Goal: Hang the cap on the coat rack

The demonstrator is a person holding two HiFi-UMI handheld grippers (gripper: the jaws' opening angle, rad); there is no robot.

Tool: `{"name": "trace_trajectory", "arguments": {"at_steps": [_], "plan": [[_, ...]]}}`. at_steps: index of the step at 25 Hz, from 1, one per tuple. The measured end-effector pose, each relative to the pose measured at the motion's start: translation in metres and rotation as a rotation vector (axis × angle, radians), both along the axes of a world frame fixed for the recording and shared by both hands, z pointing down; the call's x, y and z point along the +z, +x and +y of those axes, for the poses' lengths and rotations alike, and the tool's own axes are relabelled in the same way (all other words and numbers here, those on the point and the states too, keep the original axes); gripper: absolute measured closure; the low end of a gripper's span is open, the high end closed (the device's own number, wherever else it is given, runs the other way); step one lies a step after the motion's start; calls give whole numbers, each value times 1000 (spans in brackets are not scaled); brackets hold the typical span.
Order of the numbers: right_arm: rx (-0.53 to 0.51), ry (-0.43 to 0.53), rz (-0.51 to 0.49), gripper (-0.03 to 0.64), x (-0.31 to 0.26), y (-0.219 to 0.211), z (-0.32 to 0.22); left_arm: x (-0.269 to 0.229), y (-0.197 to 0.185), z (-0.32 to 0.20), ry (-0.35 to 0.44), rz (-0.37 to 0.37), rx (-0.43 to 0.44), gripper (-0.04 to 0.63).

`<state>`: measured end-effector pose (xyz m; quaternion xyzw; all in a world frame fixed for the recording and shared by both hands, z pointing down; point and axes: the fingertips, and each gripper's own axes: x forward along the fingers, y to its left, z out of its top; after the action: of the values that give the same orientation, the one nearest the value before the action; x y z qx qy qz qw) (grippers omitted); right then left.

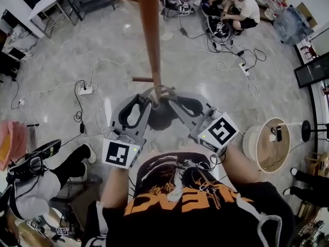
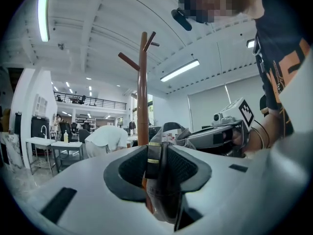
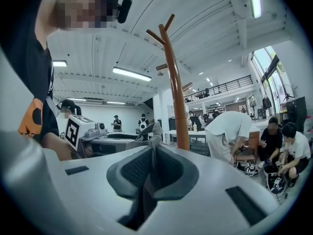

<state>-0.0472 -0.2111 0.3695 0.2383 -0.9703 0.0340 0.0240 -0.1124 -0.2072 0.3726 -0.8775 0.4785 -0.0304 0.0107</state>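
The left hand-held gripper (image 1: 147, 103) and the right hand-held gripper (image 1: 175, 103) each pinch the cap (image 1: 163, 116), low beside the coat rack (image 1: 150, 40). The pegs (image 2: 129, 61) sit high. If one pinch slips, the cap could fall.

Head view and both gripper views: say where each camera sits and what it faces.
Head view: on head, looking steeply down at coat rack, cap, left gripper, right gripper, shirt.
Left gripper view: on left gripper, level along fingers clamping cap; torso shows.
Right gripper view: on right gripper, likewise; torso shows.
Shared: all show coat rack and cap.
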Motion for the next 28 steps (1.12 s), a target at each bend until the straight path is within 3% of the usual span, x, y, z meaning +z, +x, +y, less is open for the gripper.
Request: {"name": "trace_trajectory", "arguments": {"at_steps": [4,16,28], "plan": [[19,0,-20,583,7,-2,-5,-3,0,-7,23,39,11,449],[52,5,-8,583,26,-3,-24,15,0,-20,14,43,29,449],[82,-62,14,583,55,-10,-61,39,-11,-52,5,41,-2,449]]}}
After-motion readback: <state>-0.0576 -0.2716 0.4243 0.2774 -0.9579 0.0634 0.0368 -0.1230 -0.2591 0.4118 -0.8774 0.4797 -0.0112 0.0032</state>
